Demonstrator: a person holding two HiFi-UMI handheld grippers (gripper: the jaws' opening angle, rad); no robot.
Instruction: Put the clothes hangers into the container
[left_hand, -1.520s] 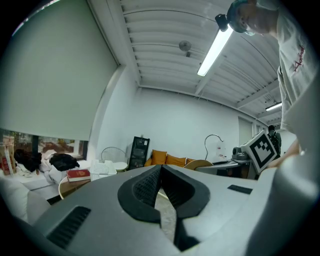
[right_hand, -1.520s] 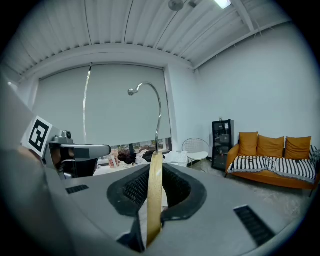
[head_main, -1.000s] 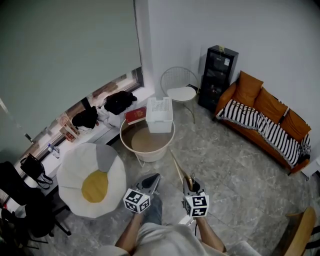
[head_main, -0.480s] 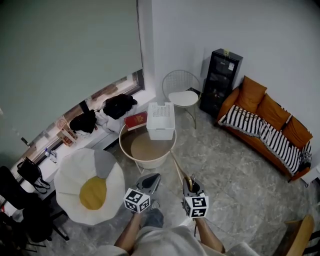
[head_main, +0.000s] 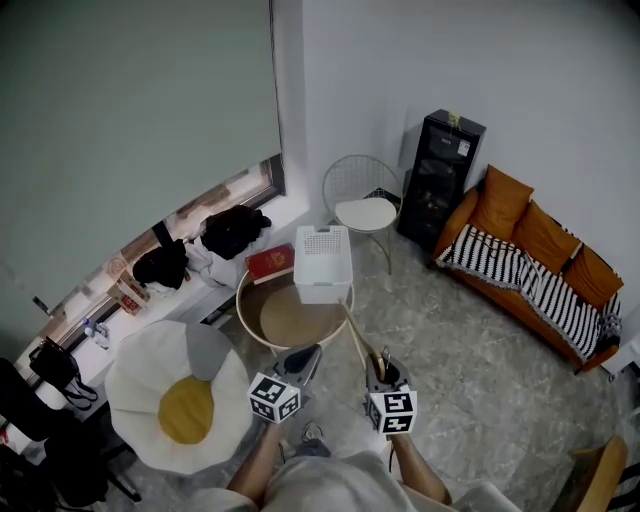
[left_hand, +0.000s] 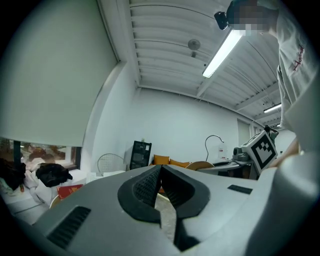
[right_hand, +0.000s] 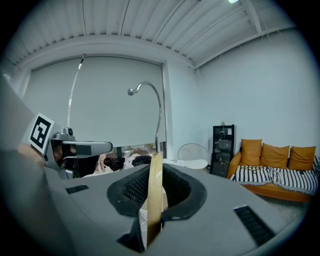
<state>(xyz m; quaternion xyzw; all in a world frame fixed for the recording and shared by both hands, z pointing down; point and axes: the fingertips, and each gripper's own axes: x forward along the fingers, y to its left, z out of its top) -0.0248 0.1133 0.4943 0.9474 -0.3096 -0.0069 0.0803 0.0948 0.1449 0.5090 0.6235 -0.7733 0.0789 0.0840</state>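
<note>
While the right gripper (head_main: 376, 362) is clenched on it, the one wooden hanger (right_hand: 154, 192) stands edge-on between the pads, its metal hook (right_hand: 150, 92) rising above the jaws and curling to the left. From the head view its pale bar slants away from the gripper toward the near right rim of the round table (head_main: 290, 318). The single white perforated container (head_main: 322, 262) sits on the far edge of that table, so the table's bare brown top lies between the hanger and the container.

The left gripper (head_main: 310, 352) is closed with its pads meeting at the tips and nothing between them. The two grippers are level with each other and a little apart, both aimed toward the table, each marker cube facing up, with the person's forearms coming in from the near edge.

Left of the grippers lies one egg-shaped cushion (head_main: 180, 385). A red book (head_main: 270, 262) rests just left of the container, near two black bags (head_main: 232, 228) on the window ledge. Beyond the table stands one white wire chair (head_main: 362, 200), then a black cabinet (head_main: 438, 165), and at the right an orange sofa (head_main: 560, 305) with three cushions and a striped blanket (head_main: 520, 275).
</note>
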